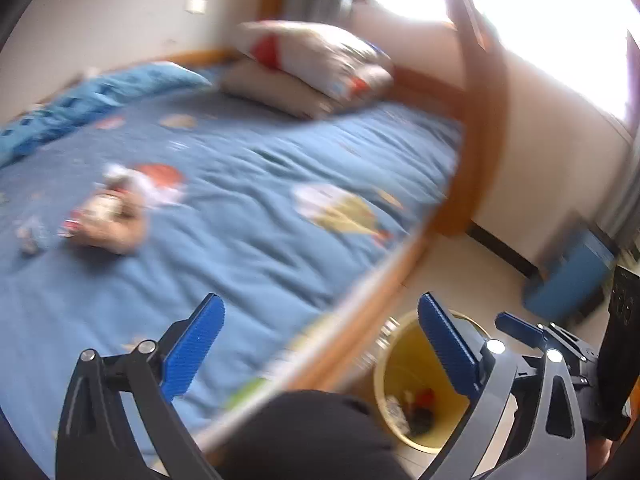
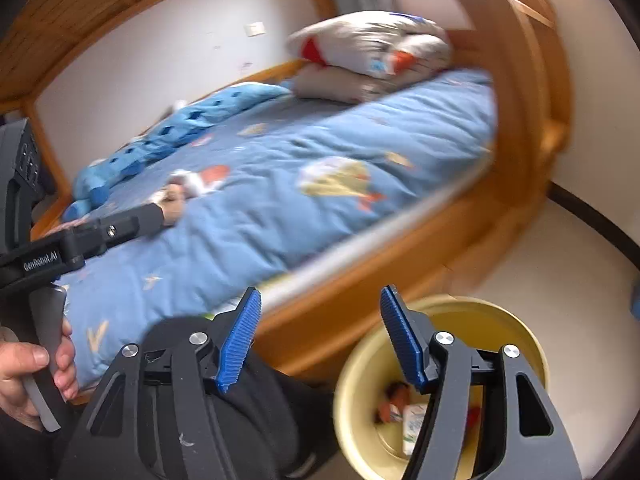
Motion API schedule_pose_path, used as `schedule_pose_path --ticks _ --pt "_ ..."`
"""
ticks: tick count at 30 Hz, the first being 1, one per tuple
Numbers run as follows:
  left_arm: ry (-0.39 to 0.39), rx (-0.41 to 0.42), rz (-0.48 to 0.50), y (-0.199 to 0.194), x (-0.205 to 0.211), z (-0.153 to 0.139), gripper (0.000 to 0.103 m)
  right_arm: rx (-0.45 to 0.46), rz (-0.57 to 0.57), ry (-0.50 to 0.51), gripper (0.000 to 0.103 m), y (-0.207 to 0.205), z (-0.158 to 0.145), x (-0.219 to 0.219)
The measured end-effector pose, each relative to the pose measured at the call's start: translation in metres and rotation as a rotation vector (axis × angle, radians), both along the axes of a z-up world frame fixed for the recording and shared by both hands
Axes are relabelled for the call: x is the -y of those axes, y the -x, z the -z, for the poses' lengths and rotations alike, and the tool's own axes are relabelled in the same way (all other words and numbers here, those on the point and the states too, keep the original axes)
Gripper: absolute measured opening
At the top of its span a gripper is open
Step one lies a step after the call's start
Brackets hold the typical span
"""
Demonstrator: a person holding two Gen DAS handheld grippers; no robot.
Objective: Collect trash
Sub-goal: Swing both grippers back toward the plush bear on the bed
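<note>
Left wrist view: left gripper [image 1: 320, 344] spread wide, empty. Trash [image 1: 100, 212] on bed [image 1: 248, 184], blurred, long axis unreadable. Bin [image 1: 412, 384] on floor beside bed frame, contents indistinct. Right wrist view: right gripper [image 2: 320, 340] half open, empty; hand [image 2: 28, 368] on left gripper's handle, seen only here.

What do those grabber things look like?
Each grabber has black arms with round silver bolts and two blue ribbed pads at the tips. The left gripper and the right gripper look alike. The left one, seen from the right camera, has white lettering on its black body and a grey handle.
</note>
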State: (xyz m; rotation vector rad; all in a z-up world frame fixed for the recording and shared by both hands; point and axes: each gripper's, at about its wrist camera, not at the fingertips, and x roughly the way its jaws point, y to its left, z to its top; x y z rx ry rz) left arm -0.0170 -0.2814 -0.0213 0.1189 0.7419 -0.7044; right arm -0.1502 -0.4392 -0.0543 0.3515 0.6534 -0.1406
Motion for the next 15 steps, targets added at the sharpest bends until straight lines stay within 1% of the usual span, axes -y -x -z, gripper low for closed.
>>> schedule_pose_path --ticks 2,4,8,10,12,15 --pt "0.005 0.029 -0.069 -0.011 -0.027 -0.011 0.099 0.026 -0.044 0.013 0.066 -0.018 -0.010 -0.019" --pt "0.016 0.050 -0.128 -0.019 -0.051 -0.019 0.099 0.055 -0.077 0.027 0.074 -0.032 -0.018 -0.034" --pt "-0.003 0.101 -0.235 -0.031 -0.092 -0.030 0.099 0.116 -0.134 0.050 0.084 -0.058 -0.034 -0.064" --pt "-0.006 0.116 -0.275 -0.037 -0.110 -0.035 0.099 0.151 -0.160 0.062 0.092 -0.067 -0.040 -0.078" --pt "-0.006 0.130 -0.316 -0.043 -0.127 -0.039 0.099 0.196 -0.203 0.084 0.094 -0.081 -0.048 -0.096" --pt "-0.005 0.132 -0.371 -0.052 -0.148 -0.042 0.099 0.235 -0.269 0.115 0.094 -0.098 -0.054 -0.118"
